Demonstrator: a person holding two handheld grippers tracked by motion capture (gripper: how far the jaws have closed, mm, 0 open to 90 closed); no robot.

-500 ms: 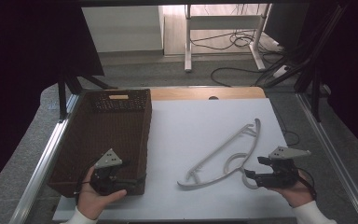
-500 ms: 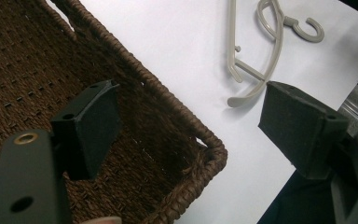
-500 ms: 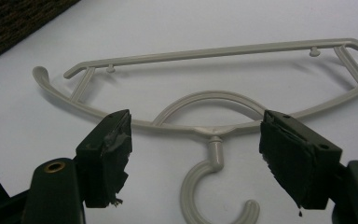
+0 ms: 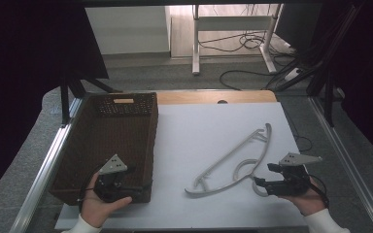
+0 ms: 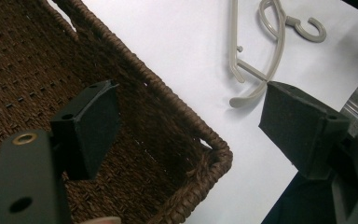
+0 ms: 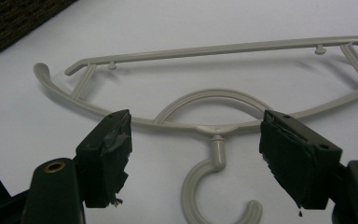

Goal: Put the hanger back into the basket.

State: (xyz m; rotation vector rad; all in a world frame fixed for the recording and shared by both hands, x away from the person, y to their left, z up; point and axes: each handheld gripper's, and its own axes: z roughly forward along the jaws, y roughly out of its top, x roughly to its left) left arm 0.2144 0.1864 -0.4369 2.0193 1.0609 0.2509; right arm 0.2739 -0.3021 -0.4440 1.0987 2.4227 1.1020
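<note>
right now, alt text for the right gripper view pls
A beige plastic hanger lies flat on a white table, its hook pointing toward the camera between the right gripper's two open black jaws. A brown woven basket shows at top left.

No text or label can be read.

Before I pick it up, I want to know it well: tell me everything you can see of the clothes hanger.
The hanger is one piece of pale beige, plastic-looking material: a curved shoulder bar, a straight lower bar with two small pegs, an inner arch and an open hook. It lies flat on the white tabletop, right of the wicker basket, hook toward the right gripper, whose open jaws straddle the hook's neck without touching.
</note>
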